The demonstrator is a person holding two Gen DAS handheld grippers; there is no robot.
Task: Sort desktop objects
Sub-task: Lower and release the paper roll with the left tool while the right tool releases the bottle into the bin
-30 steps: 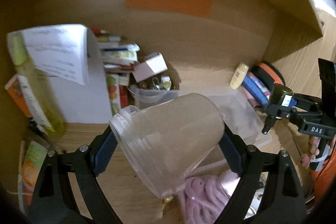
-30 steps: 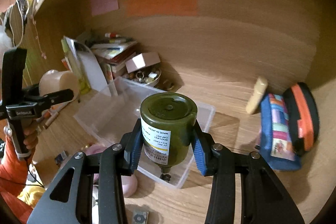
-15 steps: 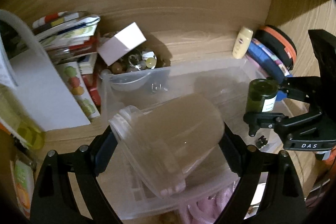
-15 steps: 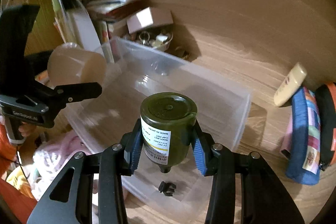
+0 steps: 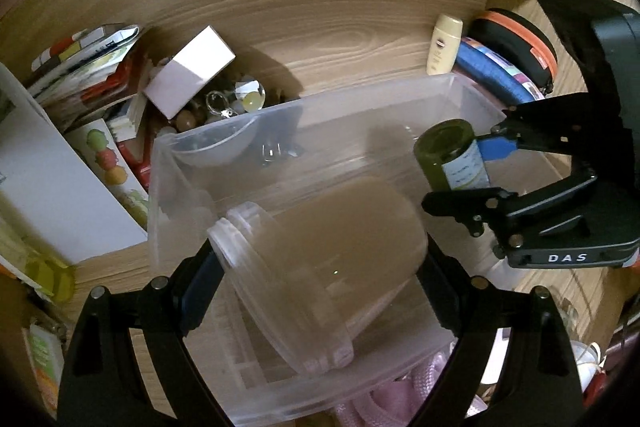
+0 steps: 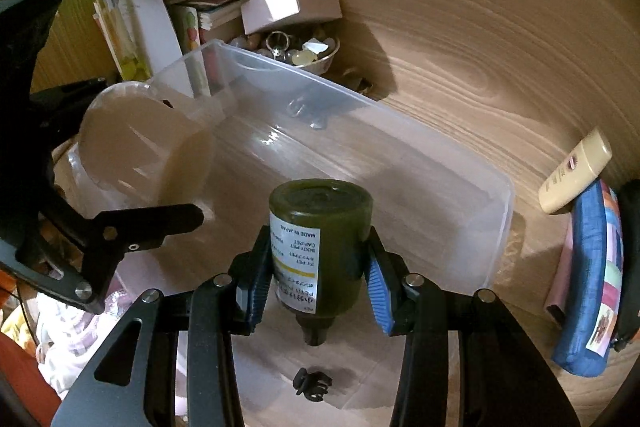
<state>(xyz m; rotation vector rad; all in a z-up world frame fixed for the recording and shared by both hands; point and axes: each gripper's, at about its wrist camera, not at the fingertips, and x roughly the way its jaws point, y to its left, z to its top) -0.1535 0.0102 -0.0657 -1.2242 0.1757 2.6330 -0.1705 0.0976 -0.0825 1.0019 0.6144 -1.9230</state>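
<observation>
My left gripper (image 5: 316, 259) is shut on a clear plastic jar (image 5: 320, 267), held tilted inside the clear plastic bin (image 5: 160, 163). The jar also shows in the right wrist view (image 6: 144, 151). My right gripper (image 6: 318, 263) is shut on a dark green bottle (image 6: 320, 243), held cap-down over the bin (image 6: 496, 227). The bottle also shows in the left wrist view (image 5: 452, 155), to the right of the jar, with the right gripper (image 5: 476, 167) around it. A small black clip (image 6: 312, 383) lies on the bin's floor below the bottle.
A bowl of trinkets (image 5: 224, 103) with a white box (image 5: 188, 75) on it stands behind the bin, next to stacked books (image 5: 80, 67). A cream tube (image 6: 576, 171) and a blue pencil case (image 6: 592, 275) lie to the right. Pink cloth (image 5: 384, 387) lies in front.
Both grippers have moved forward and down into the bin with the jar and the bottle. The bottle now hangs lower and closer to the bin's floor.
</observation>
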